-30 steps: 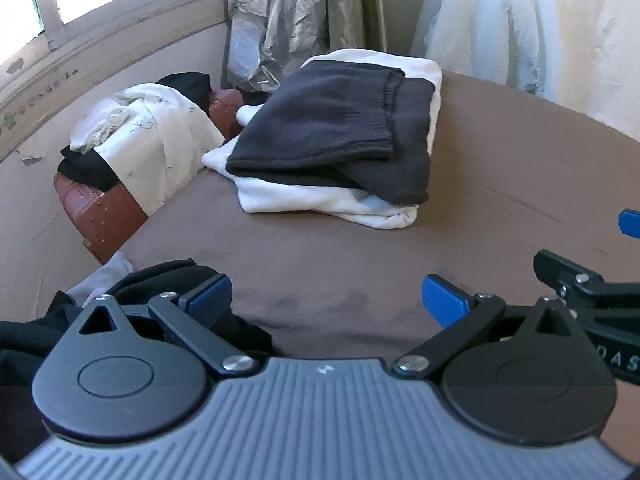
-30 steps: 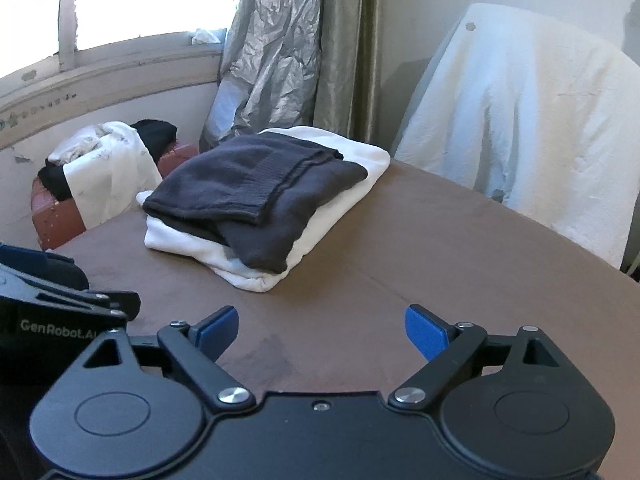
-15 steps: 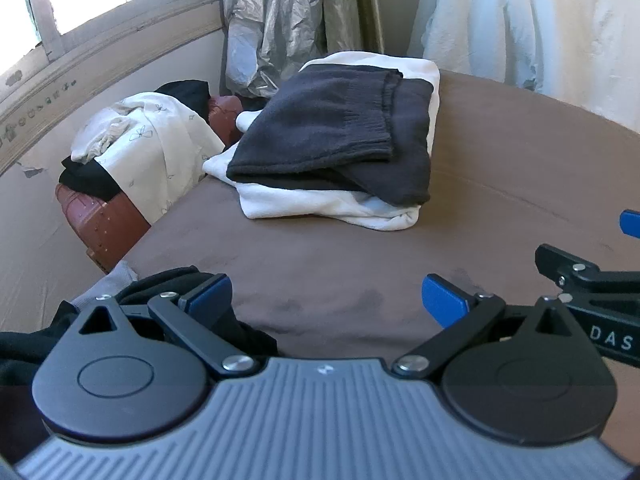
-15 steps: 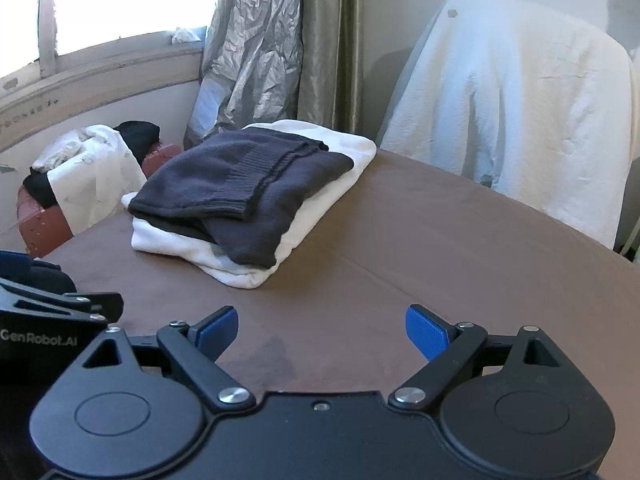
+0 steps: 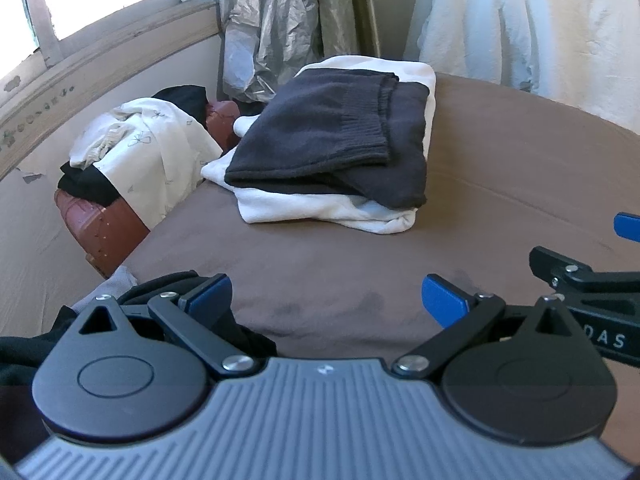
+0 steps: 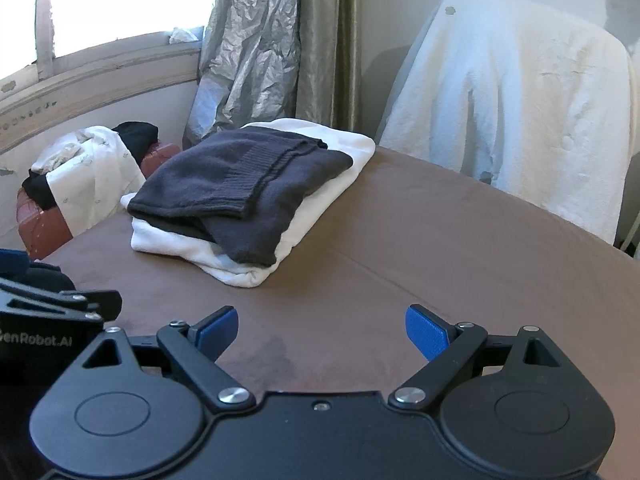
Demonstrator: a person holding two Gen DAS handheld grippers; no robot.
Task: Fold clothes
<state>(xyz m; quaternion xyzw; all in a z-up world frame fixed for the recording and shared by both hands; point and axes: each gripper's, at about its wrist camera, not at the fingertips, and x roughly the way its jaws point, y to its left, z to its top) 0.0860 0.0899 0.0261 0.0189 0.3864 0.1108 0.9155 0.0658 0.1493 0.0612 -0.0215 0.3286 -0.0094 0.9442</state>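
While both claws hover low over the brown tabletop (image 6: 460, 240), neither grips anything: the left claw (image 5: 326, 298) has its blue pads spread wide, and the right claw (image 6: 322, 330) is spread just as wide, over bare tabletop. A crumpled black garment (image 5: 24, 350) lies at the tabletop's near edge, just beside and partly behind the left claw's outer finger; whether it touches that finger cannot be told. Well ahead of both claws sits a folded stack, a dark knit sweater (image 6: 240, 184) on top of a white folded garment (image 6: 320, 196). Beyond the tabletop, off to the left claw's outer side, more clothes are heaped on a reddish-brown seat (image 5: 108, 220).

The black garment looks soft, light and limp, so it should drape and slide when lifted. A pinch on a hem or shoulder seam, one claw at each corner, would likely spread it best.

Compared with a second earlier, both views have crept slightly forward and turned a little; the claws' spread is unchanged and the stack has not moved.
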